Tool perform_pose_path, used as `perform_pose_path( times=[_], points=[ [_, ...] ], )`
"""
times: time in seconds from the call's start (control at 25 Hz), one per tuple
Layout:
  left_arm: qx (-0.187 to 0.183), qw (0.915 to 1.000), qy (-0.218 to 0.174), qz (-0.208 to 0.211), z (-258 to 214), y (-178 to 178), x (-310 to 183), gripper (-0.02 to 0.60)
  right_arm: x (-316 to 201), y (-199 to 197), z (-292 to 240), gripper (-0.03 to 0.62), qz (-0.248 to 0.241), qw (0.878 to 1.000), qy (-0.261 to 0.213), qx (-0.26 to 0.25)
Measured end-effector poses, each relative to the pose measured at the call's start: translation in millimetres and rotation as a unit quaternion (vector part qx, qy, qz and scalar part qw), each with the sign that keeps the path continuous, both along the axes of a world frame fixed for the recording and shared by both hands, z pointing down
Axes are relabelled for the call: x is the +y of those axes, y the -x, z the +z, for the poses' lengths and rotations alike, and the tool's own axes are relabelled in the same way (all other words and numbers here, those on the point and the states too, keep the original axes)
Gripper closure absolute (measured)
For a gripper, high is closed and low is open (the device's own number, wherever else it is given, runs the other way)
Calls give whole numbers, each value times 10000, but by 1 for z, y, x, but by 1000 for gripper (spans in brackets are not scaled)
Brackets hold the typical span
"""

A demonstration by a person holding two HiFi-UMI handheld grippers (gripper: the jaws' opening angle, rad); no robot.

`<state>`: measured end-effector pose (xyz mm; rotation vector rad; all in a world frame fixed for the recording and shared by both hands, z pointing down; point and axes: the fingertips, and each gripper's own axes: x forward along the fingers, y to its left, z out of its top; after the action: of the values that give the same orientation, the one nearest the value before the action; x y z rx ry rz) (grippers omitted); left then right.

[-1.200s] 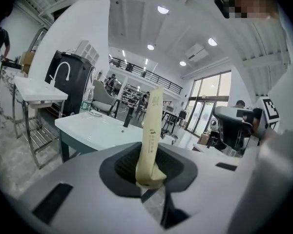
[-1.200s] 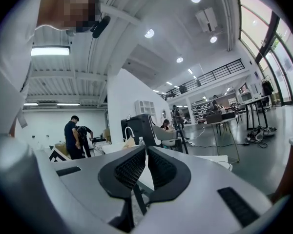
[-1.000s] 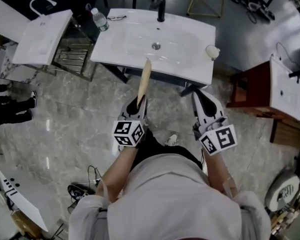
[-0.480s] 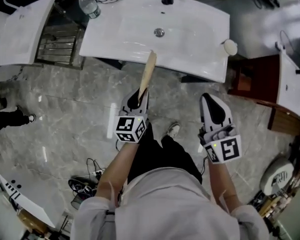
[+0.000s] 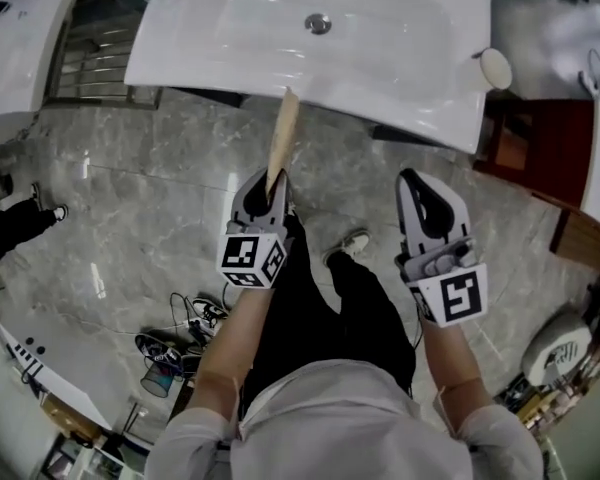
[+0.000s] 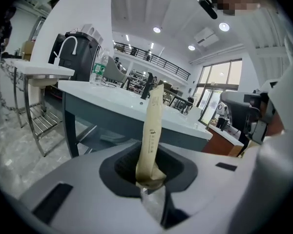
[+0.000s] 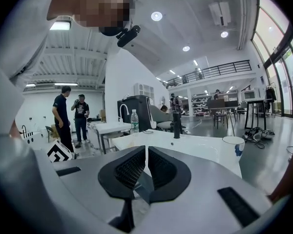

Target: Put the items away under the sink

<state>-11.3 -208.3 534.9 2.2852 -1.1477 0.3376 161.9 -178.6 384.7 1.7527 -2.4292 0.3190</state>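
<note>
Sliding toward 12 o'clock in the head view since a moment ago, the white desk (image 5: pixel 230 63) with its basin leaves more floor showing. The left gripper (image 5: pixel 270 196) aims a tan paper-sleeved stick (image 5: pixel 283 133) at the desk's front edge, with the right gripper (image 5: pixel 421 196) at its 3 o'clock. In the left gripper view, the jaws are clenched on the stick's foot. In the right gripper view, the jaws are pressed together and empty. This looks like the carrying step; next comes lowering and reaching under the desk.
</note>
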Motion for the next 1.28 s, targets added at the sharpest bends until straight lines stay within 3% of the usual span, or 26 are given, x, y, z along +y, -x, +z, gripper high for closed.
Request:
perform_pose_path(
  times=[0.24,0.48,0.92,1.28],
  points=[
    [-428,9990,83,-51,59,23,25,520,0,9,41,551,-205,9978,-174,605],
    [-616,9980,100,-127,108,34,28,520,3,26,73,552,-343,9979,-119,529],
    [-629,9980,74,-88,188,25,8,520,14,41,141,551,-311,9986,-113,419],
    [-538,9985,27,14,236,-3,-25,520,19,21,198,551,-63,9989,-74,450]
  ],
)
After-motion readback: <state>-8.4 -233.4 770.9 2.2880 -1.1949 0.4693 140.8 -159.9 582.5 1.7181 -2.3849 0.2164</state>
